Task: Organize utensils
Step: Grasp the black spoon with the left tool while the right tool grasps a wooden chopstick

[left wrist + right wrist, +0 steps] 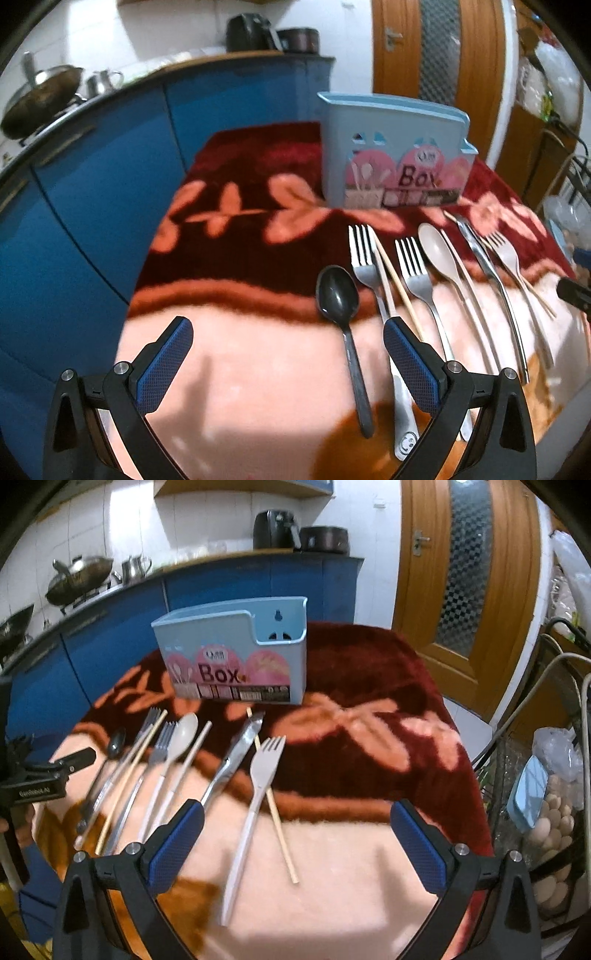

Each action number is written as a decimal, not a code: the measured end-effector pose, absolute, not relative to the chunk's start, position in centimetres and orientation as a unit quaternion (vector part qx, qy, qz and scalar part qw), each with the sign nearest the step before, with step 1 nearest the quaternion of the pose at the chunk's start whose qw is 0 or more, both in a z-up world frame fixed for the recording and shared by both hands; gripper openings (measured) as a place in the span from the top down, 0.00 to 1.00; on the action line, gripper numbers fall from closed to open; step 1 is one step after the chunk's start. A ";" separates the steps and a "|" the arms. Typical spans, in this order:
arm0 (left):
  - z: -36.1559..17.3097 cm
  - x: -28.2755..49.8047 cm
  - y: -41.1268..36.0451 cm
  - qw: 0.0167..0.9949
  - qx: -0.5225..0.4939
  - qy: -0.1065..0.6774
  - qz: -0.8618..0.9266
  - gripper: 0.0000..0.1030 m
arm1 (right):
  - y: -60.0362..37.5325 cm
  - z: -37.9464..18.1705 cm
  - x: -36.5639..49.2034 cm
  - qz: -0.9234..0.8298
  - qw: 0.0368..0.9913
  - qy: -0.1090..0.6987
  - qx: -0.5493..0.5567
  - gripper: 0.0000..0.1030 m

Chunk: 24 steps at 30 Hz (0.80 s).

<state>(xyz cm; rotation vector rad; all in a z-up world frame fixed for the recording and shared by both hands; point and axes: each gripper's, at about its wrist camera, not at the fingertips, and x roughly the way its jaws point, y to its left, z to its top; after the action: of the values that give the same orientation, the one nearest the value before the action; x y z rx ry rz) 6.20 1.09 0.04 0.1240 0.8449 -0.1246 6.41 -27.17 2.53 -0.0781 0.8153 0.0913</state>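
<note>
Only the right wrist view shows the egg basket [554, 834]; both tongs [288, 354] [297, 834] hang released, the black spoon [114, 744] there blurred.

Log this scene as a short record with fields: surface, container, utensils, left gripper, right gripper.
surface: red and pink floral blanket
container: blue holder labelled Box, upright behind the utensils, nothing seen inside
utensils: laid in a row; black spoon at one end, beige fork at the other
left gripper: open, empty, above the black spoon's handle
right gripper: open, empty, above the beige fork's handle
</note>
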 end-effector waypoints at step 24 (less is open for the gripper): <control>-1.9 11.1 -0.8 0.795 0.098 0.587 -0.121 0.45 | -24.4 0.0 12.4 0.107 0.798 0.574 -0.148 0.65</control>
<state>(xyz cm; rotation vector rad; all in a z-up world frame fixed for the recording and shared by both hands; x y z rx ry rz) 11.07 -0.80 -1.85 0.2098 1.2615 -0.2603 12.35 -24.41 -0.01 -0.3186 1.2309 0.2307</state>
